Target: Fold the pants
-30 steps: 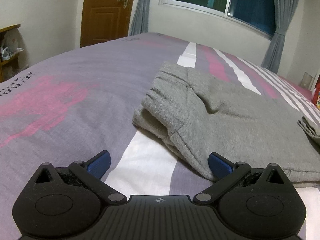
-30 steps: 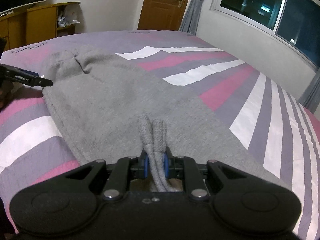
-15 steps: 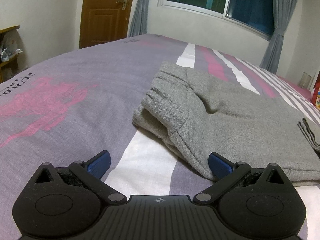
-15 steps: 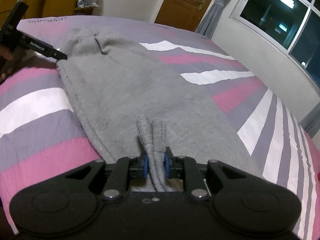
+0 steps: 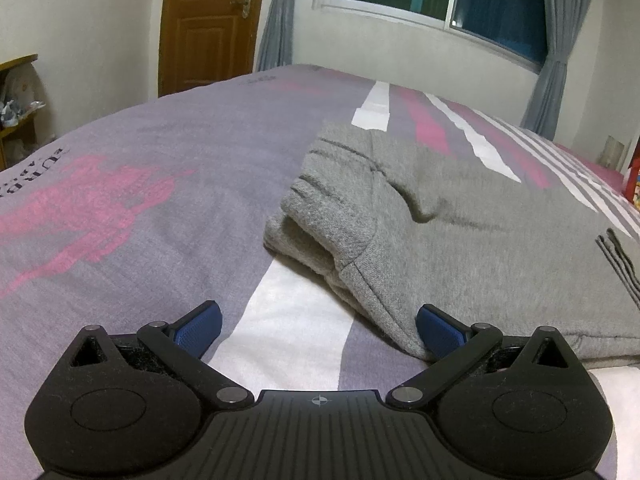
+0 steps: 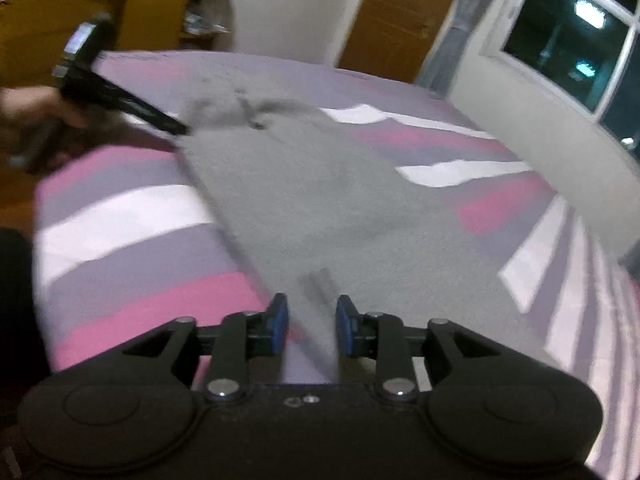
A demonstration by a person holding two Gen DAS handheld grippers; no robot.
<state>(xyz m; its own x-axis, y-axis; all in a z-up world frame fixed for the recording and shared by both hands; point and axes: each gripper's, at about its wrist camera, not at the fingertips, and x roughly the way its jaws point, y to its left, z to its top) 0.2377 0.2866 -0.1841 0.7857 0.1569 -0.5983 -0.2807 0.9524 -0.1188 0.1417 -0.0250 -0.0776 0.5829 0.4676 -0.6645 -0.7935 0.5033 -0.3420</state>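
Note:
The grey pants (image 5: 460, 220) lie flat on the striped bed cover, waistband end bunched toward the left gripper. My left gripper (image 5: 318, 326) is wide open and low over the bed, its right pad (image 5: 438, 330) touching the pants' near edge. In the blurred right wrist view the pants (image 6: 304, 200) stretch away from my right gripper (image 6: 310, 326), which is partly open; the leg cuffs (image 6: 318, 280) lie just past the pads, no longer pinched. The left gripper (image 6: 120, 98) shows at the far waistband corner.
The bed cover (image 5: 120, 200) is purple with pink and white stripes. A wooden door (image 5: 208, 20), window and curtains stand behind the bed. A wooden cabinet (image 6: 120, 12) stands at the left. The bed's edge lies close to the left in the right wrist view.
My right gripper has opened and let go of the leg cuffs, and has tilted and moved quickly, blurring the view. The left gripper has barely moved.

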